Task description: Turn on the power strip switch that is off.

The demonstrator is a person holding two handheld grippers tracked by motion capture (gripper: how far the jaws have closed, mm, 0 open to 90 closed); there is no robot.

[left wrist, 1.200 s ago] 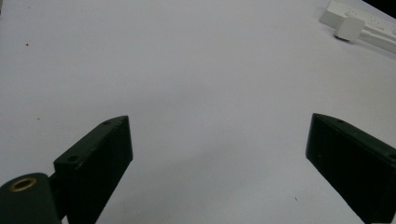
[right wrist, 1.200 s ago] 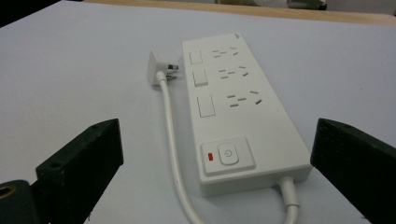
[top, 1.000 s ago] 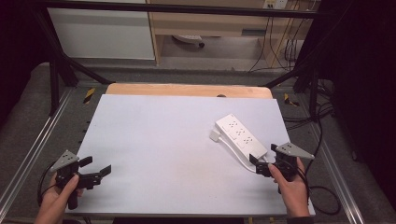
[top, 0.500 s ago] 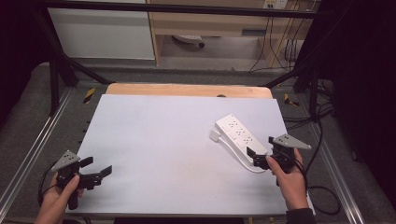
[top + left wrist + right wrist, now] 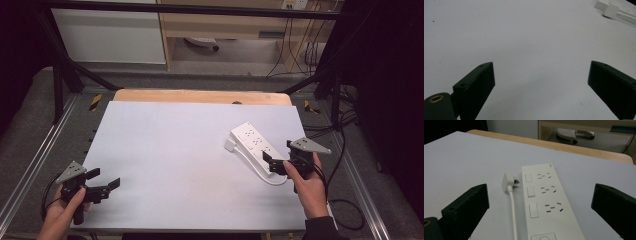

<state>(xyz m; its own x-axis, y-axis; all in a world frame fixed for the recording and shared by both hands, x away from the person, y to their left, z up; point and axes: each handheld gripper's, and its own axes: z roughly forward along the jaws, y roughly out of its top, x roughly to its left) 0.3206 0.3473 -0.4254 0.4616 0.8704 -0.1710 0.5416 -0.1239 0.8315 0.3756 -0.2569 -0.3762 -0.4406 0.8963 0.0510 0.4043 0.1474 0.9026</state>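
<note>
Power strips: one [image 5: 256, 145]
Plugs: one [image 5: 508, 181]
Socket groups on strip: three
Tools: two, left tool [image 5: 107, 182], right tool [image 5: 276, 156]

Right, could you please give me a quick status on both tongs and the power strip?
Right tongs open, at white plastic power strip. Left tongs open, apart. Plug beside strip.

We saw a white power strip [image 5: 547, 202] with its white plug [image 5: 508, 181]; the tabletop [image 5: 175, 150] was pale grey; both grippers' jaws were black.

The power strip [image 5: 254, 144] lies on the table [image 5: 170, 150], at its right side. Its plug [image 5: 229, 145] lies just left of the strip.
</note>
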